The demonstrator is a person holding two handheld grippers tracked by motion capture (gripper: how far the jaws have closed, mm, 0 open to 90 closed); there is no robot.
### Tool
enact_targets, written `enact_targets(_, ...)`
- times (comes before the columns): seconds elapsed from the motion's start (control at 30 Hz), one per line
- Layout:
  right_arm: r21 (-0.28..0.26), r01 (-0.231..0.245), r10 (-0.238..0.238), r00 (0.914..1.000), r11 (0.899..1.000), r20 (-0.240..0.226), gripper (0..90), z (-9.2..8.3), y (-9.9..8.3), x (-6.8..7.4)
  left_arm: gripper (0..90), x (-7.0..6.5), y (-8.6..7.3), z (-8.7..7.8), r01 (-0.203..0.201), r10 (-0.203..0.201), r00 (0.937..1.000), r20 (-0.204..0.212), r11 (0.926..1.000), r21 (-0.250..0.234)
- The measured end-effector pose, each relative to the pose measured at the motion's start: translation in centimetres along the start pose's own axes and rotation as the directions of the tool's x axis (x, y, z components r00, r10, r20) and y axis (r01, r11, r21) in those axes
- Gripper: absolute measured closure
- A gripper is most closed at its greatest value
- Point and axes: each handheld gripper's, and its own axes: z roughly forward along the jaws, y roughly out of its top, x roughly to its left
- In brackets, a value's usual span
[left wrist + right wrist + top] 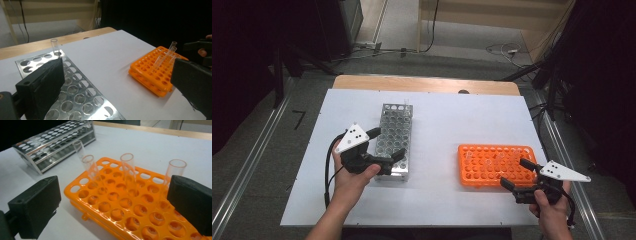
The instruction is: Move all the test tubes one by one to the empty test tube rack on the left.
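Orange rack [492, 165]; silver metal rack [394, 140]; clear tubes [128, 173]; white table [447, 125].

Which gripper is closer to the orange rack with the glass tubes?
Right. The right gripper is open at the near right corner of the orange rack; the left gripper is open over the metal rack.

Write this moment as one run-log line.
left gripper: open, over silver metal tube rack | right gripper: open, beside orange plastic tube rack | clear glass tubes: standing in orange rack

floor [262, 150]: grey carpet | far wall [492, 12]: pale wood panels | sides: black curtains [242, 60]
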Motion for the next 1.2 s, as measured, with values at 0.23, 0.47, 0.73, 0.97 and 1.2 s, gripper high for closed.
enact_targets(0.23,0.014,-0.027,0.027,0.9985,1.0,0.049,0.0,0.3,0.0,-1.1,0.0,-0.1,-1.9,-1.5,-0.002,0.002,1.0,-0.009,0.9999,0.015)
enact_targets(0.47,0.032,-0.059,0.056,0.9949,0.998,0.084,1.9,0.9,0.1,-2.4,0.0,0.1,-4.3,-2.2,0.036,-0.036,0.9991,-0.022,0.9991,0.024)
enact_targets(0.73,0.09,-0.093,0.081,0.9889,0.992,0.124,11.3,2.5,0.3,-4.1,0.0,0.6,-5.4,-3.0,0.054,-0.053,0.9976,-0.044,0.9984,0.018)
enact_targets(0.97,0.102,-0.111,0.097,0.9866,0.989,0.131,30.1,3.4,-0.4,-4.3,0.0,1.2,-5.9,-3.2,0.089,-0.086,0.9934,-0.075,0.9955,0.031)
enact_targets(1.2,0.124,-0.107,0.084,0.9803,0.986,0.179,49.8,3.6,-0.8,-4.2,0.0,1.1,-6.0,-3.1,0.09,-0.087,0.9935,-0.073,0.9953,0.034)
